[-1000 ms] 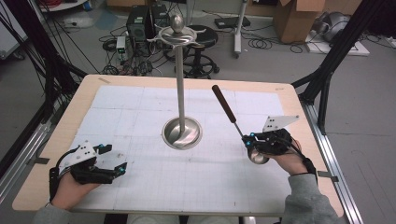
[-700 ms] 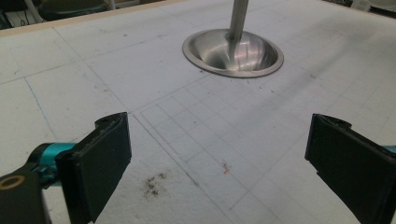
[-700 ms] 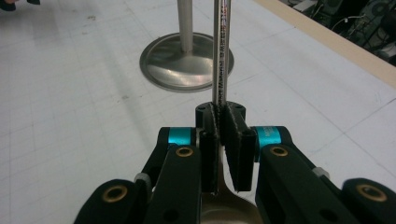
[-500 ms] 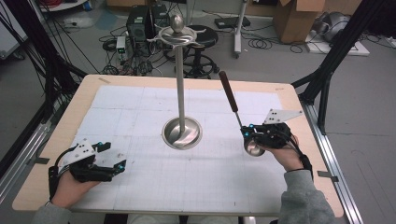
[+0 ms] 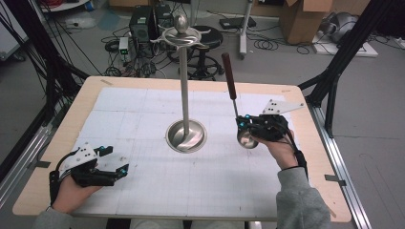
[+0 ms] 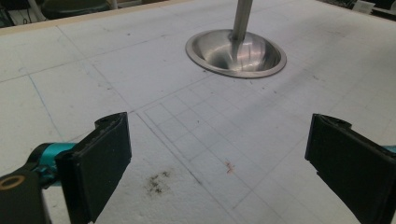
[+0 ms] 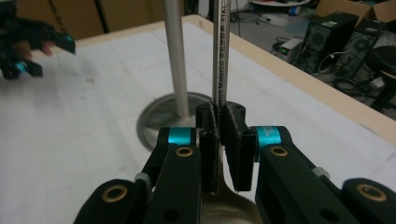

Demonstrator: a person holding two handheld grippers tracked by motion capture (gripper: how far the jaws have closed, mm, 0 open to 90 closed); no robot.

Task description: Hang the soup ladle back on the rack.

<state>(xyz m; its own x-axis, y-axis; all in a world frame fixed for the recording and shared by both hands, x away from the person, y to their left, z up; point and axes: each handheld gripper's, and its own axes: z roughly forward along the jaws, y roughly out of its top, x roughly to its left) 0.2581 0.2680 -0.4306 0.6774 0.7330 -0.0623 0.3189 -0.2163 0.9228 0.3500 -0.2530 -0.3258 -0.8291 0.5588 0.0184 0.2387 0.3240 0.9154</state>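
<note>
Raised upright now, the dark-handled steel ladle (image 5: pixel 233 98) sits clenched in the right gripper (image 5: pixel 244 125), at three o'clock of the tall steel hanging stand (image 5: pixel 184 90), ready for hooking; left gripper (image 5: pixel 114 171) rests released on the worktop (image 5: pixel 143 109).

Your only obstacle is the stand (image 5: pixel 185 86) at table (image 5: pixel 57 143) centre; from 3 round to 9 o'clock lies open.

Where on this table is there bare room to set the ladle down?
Bare sheet lies between the stand's base and the left gripper, along the near edge, and behind the base. It is tighter between the base and the right gripper holding the ladle.
</note>
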